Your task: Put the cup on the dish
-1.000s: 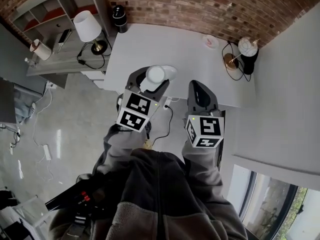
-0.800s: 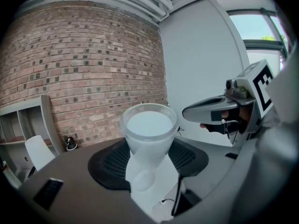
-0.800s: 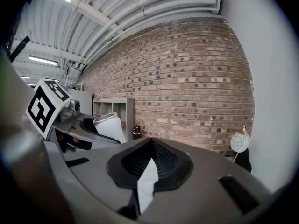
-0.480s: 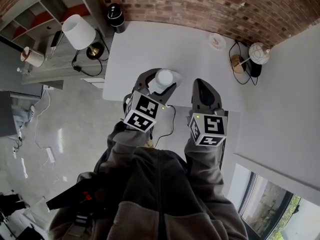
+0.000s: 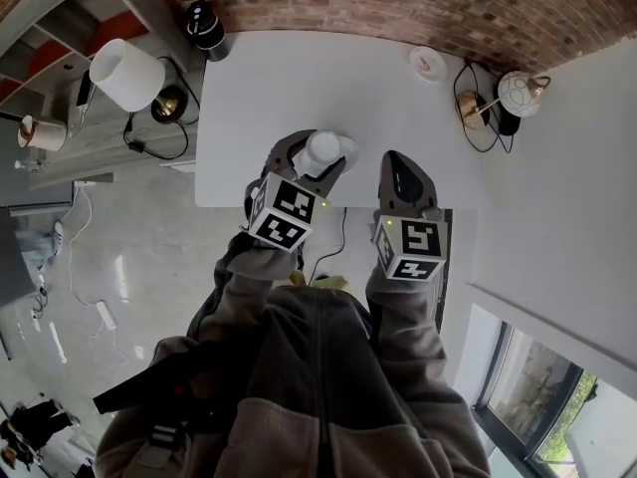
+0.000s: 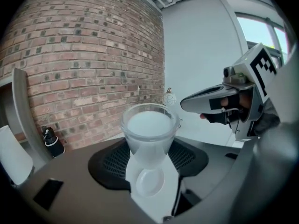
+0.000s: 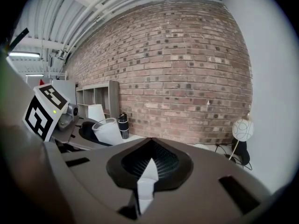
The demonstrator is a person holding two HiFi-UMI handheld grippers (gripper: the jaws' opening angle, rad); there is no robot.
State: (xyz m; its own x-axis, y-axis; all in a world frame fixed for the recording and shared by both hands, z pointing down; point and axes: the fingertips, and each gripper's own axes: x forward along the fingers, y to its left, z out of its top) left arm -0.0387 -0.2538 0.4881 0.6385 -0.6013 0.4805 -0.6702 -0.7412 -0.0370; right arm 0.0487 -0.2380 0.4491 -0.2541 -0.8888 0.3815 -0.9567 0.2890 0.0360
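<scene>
My left gripper [image 5: 320, 159] is shut on a translucent white cup [image 5: 323, 150], which it holds upright over the near edge of the white table [image 5: 299, 88]. In the left gripper view the cup [image 6: 149, 132] fills the space between the dark jaws. A small pale dish [image 5: 428, 63] lies at the table's far right, near the brick wall and well away from the cup. My right gripper [image 5: 399, 170] is beside the left one at the table's front edge. It is shut with nothing in it [image 7: 149, 168].
A black bottle [image 5: 204, 23] stands at the table's far left corner. A globe lamp [image 5: 520, 93] and its cable are at the far right. A white-shaded lamp [image 5: 124, 73] sits on the grey shelf unit to the left. The brick wall backs the table.
The head view has shifted, so the table now sits lower and more centred. The cup stays in the left gripper. Both grippers remain near the table's front edge.
</scene>
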